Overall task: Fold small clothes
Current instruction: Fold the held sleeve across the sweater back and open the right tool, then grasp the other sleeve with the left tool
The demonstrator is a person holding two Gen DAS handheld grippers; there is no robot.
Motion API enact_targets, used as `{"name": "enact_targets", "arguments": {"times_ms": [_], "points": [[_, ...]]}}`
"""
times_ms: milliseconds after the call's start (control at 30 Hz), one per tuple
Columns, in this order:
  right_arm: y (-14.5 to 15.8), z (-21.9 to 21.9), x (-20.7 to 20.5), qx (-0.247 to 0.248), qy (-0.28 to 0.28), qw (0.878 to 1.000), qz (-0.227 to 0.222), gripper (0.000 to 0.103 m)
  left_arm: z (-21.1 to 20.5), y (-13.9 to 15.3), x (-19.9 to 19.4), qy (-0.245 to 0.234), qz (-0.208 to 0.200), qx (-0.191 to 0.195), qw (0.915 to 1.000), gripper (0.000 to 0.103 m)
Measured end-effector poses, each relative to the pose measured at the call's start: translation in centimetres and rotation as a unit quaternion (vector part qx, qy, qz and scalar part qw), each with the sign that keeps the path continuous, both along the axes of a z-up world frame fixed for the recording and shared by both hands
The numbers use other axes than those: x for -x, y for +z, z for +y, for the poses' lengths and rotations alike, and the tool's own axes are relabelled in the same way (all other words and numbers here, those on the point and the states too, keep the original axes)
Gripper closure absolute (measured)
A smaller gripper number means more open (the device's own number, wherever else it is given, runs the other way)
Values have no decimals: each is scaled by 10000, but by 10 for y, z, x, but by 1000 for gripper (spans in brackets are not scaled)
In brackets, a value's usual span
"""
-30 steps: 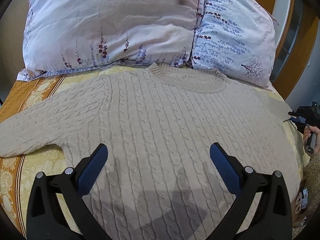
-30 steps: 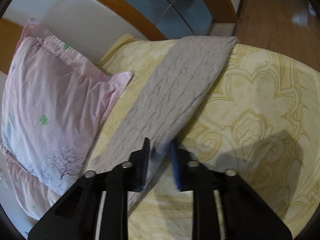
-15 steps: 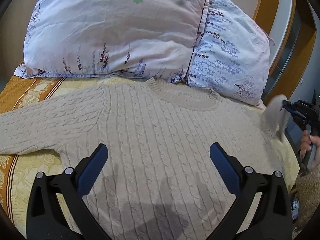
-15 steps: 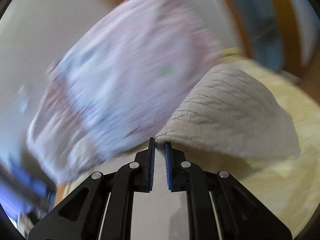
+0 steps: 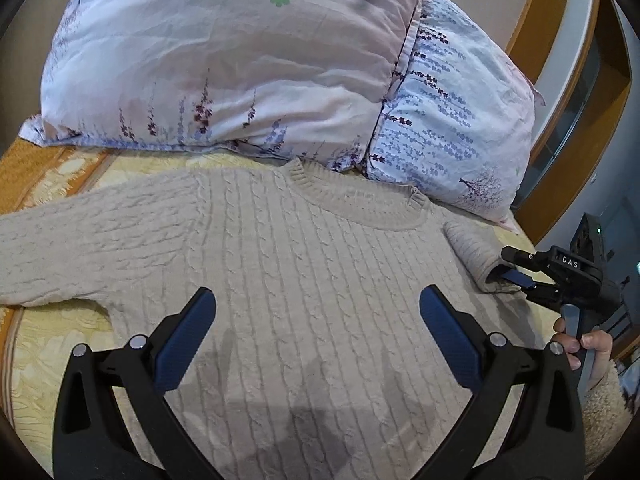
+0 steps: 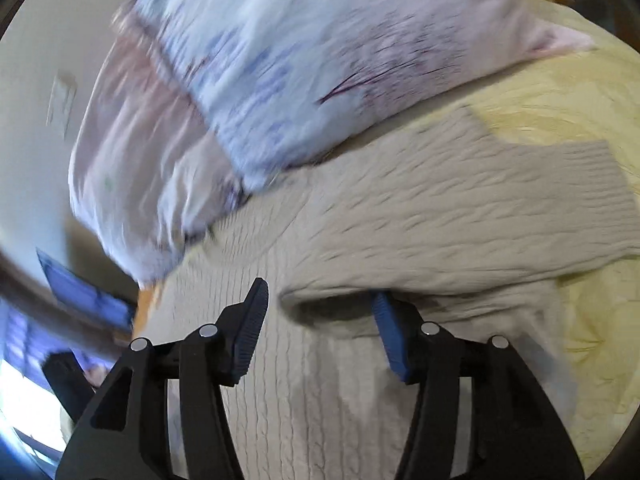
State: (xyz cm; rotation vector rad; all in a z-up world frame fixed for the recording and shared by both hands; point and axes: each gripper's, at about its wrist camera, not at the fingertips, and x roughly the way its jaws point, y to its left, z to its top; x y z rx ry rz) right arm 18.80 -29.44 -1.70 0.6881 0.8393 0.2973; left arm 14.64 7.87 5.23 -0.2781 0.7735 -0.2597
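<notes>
Yellow bed [image 5: 48, 360], pillows [image 5: 224, 64] at twelve o'clock; sweater [image 5: 304, 304] flat, left gripper [image 5: 316, 328] released above it, right gripper [image 6: 320, 320] fingers opening around the folded sleeve [image 6: 460, 220].

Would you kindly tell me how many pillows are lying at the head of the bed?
2. A pink floral pillow lies behind the sweater's collar; a blue floral pillow sits beside it, toward the right gripper. Others beyond the frame cannot be ruled out.
</notes>
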Motion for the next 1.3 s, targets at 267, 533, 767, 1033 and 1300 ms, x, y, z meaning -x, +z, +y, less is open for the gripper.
{"name": "enact_targets", "arguments": {"times_ms": [267, 533, 767, 1033, 1300], "points": [[-18, -67, 5, -663, -1360, 9879, 341, 53, -4, -8, -14, -130, 311, 283, 9990, 2], [6, -67, 4, 457, -1754, 9834, 46, 92, 6, -15, -22, -424, 529, 1068, 9920, 2], [67, 61, -15, 663, 364, 9913, -1078, 92, 32, -22, -26, -136, 571, 2071, 9766, 2], [32, 100, -5, 11, 1294, 9905, -455, 52, 40, -30, -30, 32, 880, 2432, 9660, 7], [-17, -29, 38, -964, -784, 9913, 431, 55, 38, -53, -52, 434, 1459, 2705, 9506, 28]]}}
